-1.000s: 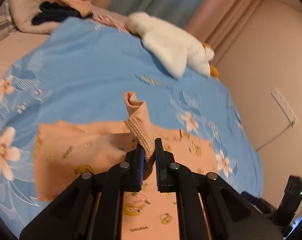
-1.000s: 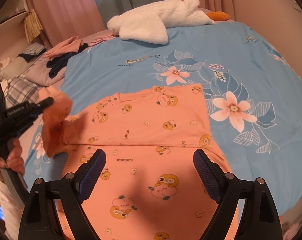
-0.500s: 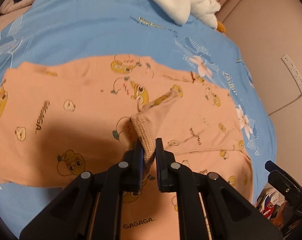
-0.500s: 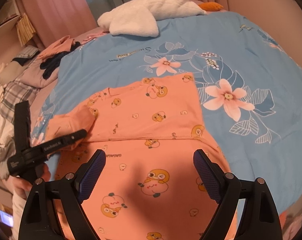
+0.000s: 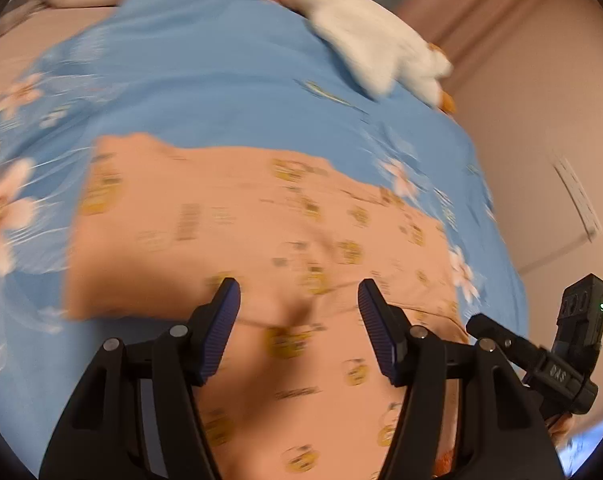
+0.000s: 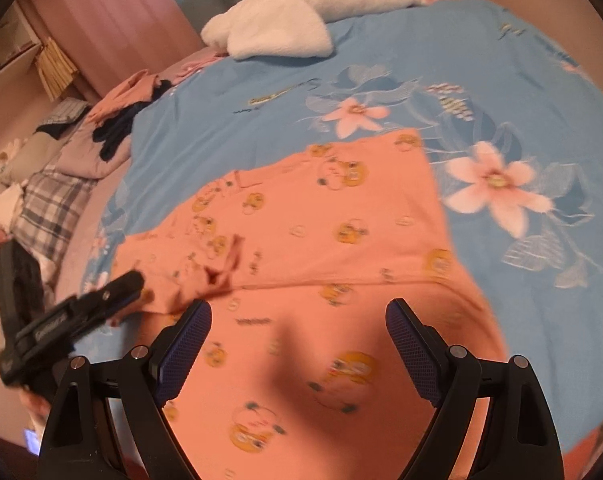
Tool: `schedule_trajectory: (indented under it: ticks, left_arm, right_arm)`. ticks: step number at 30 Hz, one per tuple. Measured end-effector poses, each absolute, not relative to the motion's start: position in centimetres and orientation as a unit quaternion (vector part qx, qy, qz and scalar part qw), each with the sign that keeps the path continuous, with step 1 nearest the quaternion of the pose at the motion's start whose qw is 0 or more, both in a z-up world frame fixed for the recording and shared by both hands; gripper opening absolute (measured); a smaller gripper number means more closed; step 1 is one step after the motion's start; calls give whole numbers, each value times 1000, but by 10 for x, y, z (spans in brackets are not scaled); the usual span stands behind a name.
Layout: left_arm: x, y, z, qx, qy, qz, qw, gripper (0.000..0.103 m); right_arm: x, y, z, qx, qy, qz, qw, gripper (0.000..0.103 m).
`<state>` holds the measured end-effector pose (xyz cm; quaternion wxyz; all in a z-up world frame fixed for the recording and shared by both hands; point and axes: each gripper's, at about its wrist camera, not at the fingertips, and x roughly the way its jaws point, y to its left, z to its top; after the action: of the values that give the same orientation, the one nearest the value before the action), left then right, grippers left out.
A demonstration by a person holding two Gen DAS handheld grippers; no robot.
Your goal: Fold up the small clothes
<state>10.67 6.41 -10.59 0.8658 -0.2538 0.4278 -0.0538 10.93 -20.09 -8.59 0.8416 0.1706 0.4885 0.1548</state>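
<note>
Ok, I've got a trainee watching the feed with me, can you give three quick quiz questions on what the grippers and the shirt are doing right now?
1. True or false: the left gripper is clamped on a fold of the orange shirt.
2. Multiple choice: the white plush goose lies (A) on the shirt, (B) on the blue floral bedspread beyond the shirt, (C) on the floor.
3. Fill in: the right gripper hovers over the shirt with its jaws ____.

Key
1. False: its jaws stand apart with nothing between them, and the sleeve cuff lies on the shirt.
2. B
3. open
</note>
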Motion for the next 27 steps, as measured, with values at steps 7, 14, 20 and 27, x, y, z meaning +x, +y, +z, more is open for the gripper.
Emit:
schedule_trajectory:
  ticks: [7,14,20,27]
  left_arm:
    - [54,124,-111,-297,412,69,859,61]
    - [14,162,-112,-346,392,119,844,61]
    - [-2,173,-114,-367,385,132,836,61]
    - [-3,170,-111,-365,385,119,839,61]
  right_arm:
    - [147,-148,-103,191,523,221,801,79]
    - [166,-107,-128,176,573,219,770,53]
    - [159,-94,-101,91,546,206,807,11]
    - [164,-96,-46,64,496,235,834,9]
